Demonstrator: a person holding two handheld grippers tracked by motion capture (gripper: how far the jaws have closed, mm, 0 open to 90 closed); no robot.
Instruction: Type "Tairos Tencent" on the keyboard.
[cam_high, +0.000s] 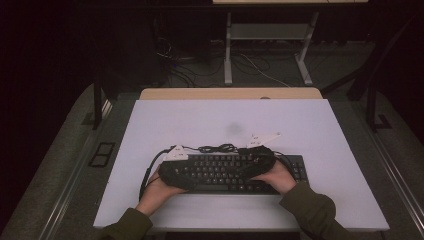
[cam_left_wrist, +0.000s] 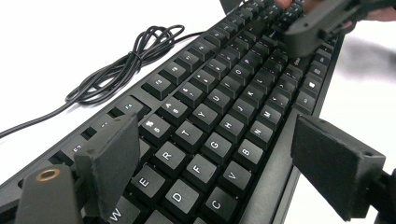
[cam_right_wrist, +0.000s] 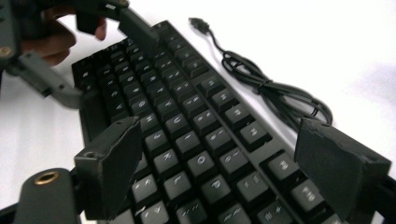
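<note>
A black keyboard (cam_high: 225, 172) lies flat near the front of the white table (cam_high: 225, 117). Its black cable (cam_high: 217, 148) is bunched in loops just behind it. My left gripper (cam_high: 191, 175) is at the keyboard's left end and points right along it. In the left gripper view, this gripper (cam_left_wrist: 217, 135) is open, one jaw over the function-key row and the other just off the front edge. My right gripper (cam_high: 246, 167) is at the right end and points left. It (cam_right_wrist: 219, 135) is also open and straddles the keyboard (cam_right_wrist: 187, 140), pressing nothing.
The loose cable (cam_right_wrist: 266, 88) ends in a free plug (cam_right_wrist: 198, 22) on the table. A wooden strip (cam_high: 230, 93) borders the table's far edge. Beyond it on the dark floor stand a metal desk frame (cam_high: 228, 55) and tangled wires (cam_high: 250, 65). Bare white table lies behind and to both sides.
</note>
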